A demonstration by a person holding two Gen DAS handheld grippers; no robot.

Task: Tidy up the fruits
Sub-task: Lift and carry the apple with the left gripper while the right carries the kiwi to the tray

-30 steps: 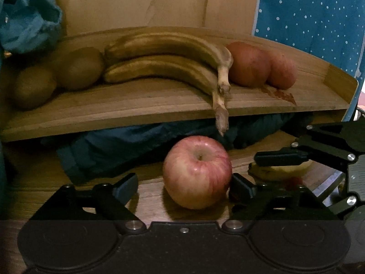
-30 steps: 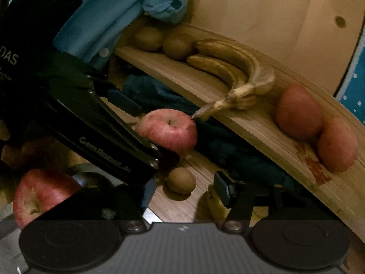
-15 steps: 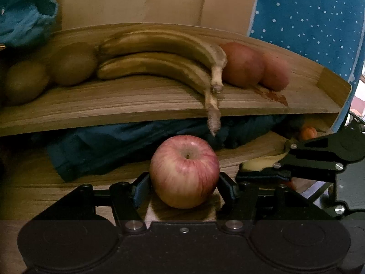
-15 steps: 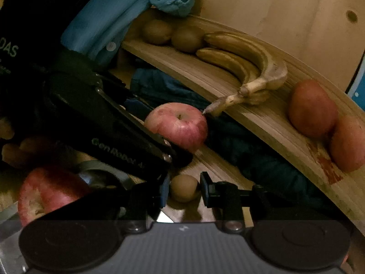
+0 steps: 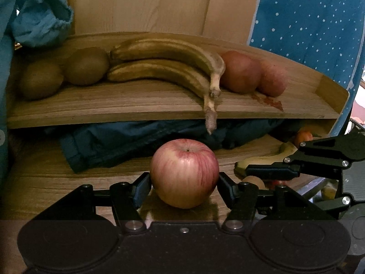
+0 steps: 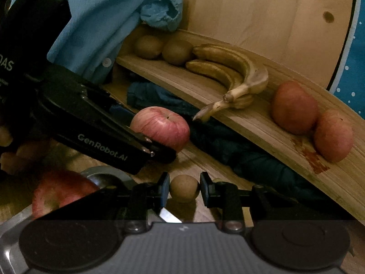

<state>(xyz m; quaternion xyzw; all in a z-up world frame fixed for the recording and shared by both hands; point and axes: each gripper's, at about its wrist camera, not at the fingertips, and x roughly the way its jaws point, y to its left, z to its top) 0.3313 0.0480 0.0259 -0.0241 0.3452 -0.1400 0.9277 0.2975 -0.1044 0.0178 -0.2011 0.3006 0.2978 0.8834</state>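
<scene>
A red-striped apple (image 5: pixel 184 172) sits on the lower wooden board, and my left gripper (image 5: pixel 184 182) is shut on it, one pad against each side. The right wrist view shows the same apple (image 6: pixel 160 126) with the left gripper's black fingers (image 6: pixel 157 148) around it. My right gripper (image 6: pixel 184 189) is shut on a small brown kiwi (image 6: pixel 183 188) that rests on the lower board. On the wooden shelf (image 5: pixel 141 111) above lie two kiwis (image 5: pixel 85 68), two bananas (image 5: pixel 168 66) and two red apples (image 5: pixel 241 72).
A dark blue cloth (image 5: pixel 127 141) is bunched under the shelf. Light blue fabric (image 5: pixel 41 29) hangs at upper left, and a dotted blue sheet (image 5: pixel 308 27) stands at the right. Another red apple (image 6: pixel 59 191) lies in a metal tray (image 6: pixel 9 226) at lower left. Banana pieces (image 5: pixel 262 159) lie by the right gripper.
Both grippers went from open to shut: the left closed onto the apple, the right closed onto the small kiwi. Neither hand moved far.
</scene>
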